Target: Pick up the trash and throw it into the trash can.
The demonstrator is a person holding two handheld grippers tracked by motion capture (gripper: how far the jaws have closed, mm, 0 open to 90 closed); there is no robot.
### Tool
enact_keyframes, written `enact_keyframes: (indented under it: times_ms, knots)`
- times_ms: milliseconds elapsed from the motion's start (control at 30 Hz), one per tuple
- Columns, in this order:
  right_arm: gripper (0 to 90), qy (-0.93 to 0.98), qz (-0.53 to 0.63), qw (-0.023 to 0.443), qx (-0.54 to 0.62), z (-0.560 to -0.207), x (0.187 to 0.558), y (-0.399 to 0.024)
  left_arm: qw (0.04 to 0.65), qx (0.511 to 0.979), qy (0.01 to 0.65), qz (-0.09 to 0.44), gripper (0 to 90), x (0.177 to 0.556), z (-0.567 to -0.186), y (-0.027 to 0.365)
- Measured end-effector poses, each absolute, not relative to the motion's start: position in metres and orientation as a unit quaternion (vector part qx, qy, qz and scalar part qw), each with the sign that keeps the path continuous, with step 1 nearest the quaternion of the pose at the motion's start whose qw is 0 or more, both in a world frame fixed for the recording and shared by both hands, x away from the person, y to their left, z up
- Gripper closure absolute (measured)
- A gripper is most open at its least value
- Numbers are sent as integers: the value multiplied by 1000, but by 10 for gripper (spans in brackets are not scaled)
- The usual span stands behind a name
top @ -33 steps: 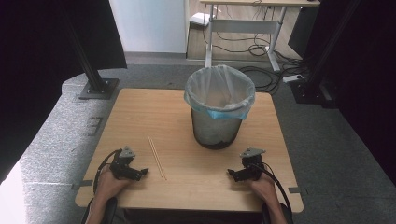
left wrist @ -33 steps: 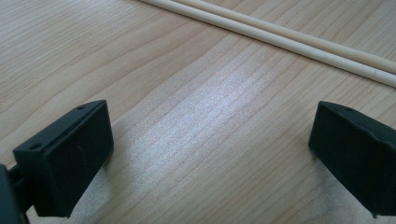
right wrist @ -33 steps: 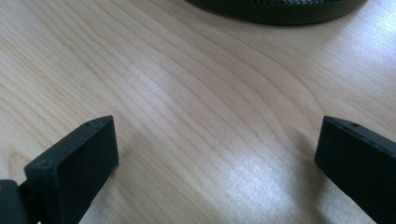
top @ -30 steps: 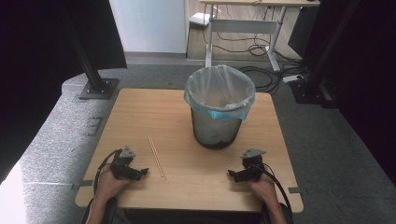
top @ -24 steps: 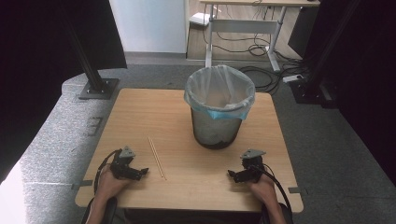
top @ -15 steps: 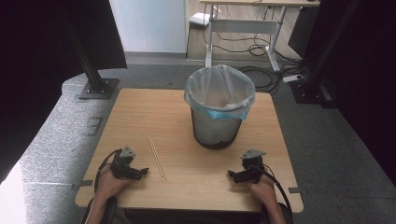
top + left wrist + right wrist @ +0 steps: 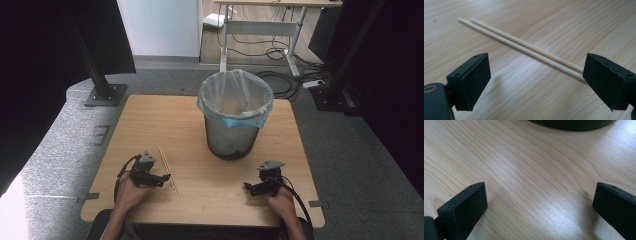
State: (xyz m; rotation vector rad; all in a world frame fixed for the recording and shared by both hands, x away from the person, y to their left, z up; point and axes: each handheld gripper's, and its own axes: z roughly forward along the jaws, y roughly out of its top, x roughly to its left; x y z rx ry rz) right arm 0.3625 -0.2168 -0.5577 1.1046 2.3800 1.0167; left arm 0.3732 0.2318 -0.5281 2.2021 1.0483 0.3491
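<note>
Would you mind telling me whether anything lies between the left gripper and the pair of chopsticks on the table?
Nothing visible does. The left gripper has its jaws open just short of the chopsticks, which lie side by side on the bare wooden table, with only tabletop between.

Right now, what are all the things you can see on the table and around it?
Table: one, light wood, centre.
Bin: one, dark with a clear and blue liner, far middle of the table.
Chopsticks: two, pale wood, side by side, near left, beside the left gripper.
Desk: one, grey legs, behind on the floor.
Cables: several, black, on the floor behind.
Left gripper: one, black, open.
Right gripper: one, black, open.
Hands: two, near edge.
</note>
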Motion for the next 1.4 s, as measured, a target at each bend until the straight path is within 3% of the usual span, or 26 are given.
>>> enact_keyframes:
  times_ms: [333, 600, 667, 700, 1033, 1400]
  knots:
    - [0, 834, 356, 163, 388, -558, 362, -217, 307, 850, 405, 138, 78, 377, -542, 219]
    - [0, 834, 356, 163, 388, -558, 362, -216, 295, 844, 424, 145, 161, 369, -539, 249]
    - [0, 834, 356, 163, 388, -558, 362, -216, 295, 840, 429, 149, 199, 365, -538, 263]
    - [0, 834, 356, 163, 388, -558, 362, -216, 296, 838, 433, 150, 300, 361, -536, 276]
    - [0, 834, 356, 163, 388, -558, 362, -216, 307, 822, 455, 154, 844, 363, -534, 320]
    - [0, 834, 356, 163, 388, -558, 362, -216, 305, 820, 462, 143, 864, 376, -532, 326]
